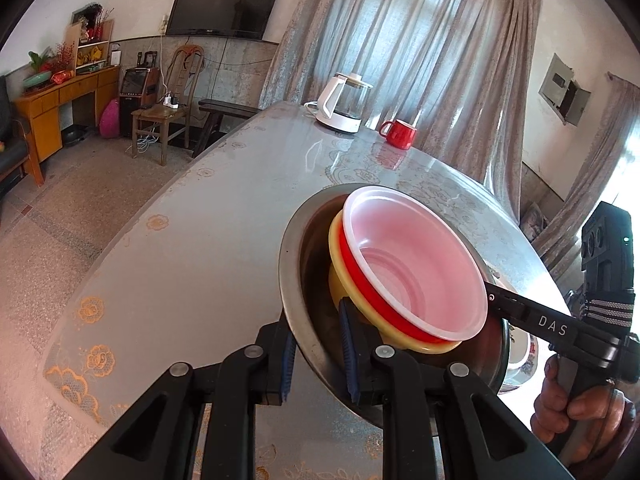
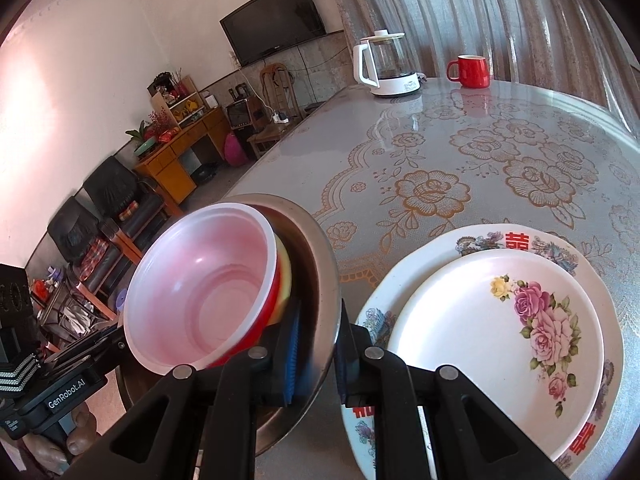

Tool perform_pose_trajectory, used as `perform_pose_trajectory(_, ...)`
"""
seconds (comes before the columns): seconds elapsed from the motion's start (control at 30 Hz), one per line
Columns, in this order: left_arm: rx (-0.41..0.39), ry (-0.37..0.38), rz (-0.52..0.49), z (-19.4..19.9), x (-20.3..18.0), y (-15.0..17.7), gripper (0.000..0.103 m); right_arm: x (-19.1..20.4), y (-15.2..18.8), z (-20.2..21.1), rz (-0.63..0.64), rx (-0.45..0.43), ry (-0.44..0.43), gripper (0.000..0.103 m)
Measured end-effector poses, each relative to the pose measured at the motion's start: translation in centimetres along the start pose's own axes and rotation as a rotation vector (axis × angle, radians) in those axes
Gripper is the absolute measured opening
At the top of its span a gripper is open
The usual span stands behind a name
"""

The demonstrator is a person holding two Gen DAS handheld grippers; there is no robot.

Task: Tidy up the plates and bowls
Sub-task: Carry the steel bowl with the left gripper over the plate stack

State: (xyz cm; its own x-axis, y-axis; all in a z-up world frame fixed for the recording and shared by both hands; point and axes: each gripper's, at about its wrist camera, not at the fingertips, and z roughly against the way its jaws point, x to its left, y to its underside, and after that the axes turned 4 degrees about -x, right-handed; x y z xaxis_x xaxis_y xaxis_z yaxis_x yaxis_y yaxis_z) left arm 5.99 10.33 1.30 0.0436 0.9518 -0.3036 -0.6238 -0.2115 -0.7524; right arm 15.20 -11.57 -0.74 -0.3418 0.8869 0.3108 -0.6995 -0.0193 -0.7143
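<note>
A steel bowl point(image 1: 288, 264) point(image 2: 320, 248) hangs tilted above the table. Nested in it are a yellow bowl point(image 1: 340, 276) point(image 2: 285, 272) and a red bowl with a pale pink inside point(image 1: 420, 264) point(image 2: 200, 288). My left gripper point(image 1: 318, 340) is shut on the steel bowl's near rim, its blue pads on either side of the wall. My right gripper point(image 2: 320, 344) is shut on the opposite rim. Each gripper shows in the other view: the right gripper point(image 1: 494, 300) and the left gripper point(image 2: 116, 334). A small rose plate point(image 2: 496, 344) lies on a larger patterned plate point(image 2: 400, 280) on the table.
The round table point(image 2: 480, 152) point(image 1: 200, 260) has a floral cover under glass. A white kettle point(image 1: 344, 104) point(image 2: 384, 66) and a red mug point(image 1: 400, 134) point(image 2: 470, 71) stand at its far side. A hand point(image 1: 560, 400) holds the right gripper's handle. Chairs and a desk stand beyond the table's left edge.
</note>
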Motion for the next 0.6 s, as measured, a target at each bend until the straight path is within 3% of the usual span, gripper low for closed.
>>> perform_pose_trajectory(0.6, 0.024, 0.105, -0.097, -1.4, -6.5, -0.8, 0.02, -4.6, 0.8, 6.5, -0.095, -0.112, 0.061, 0.013)
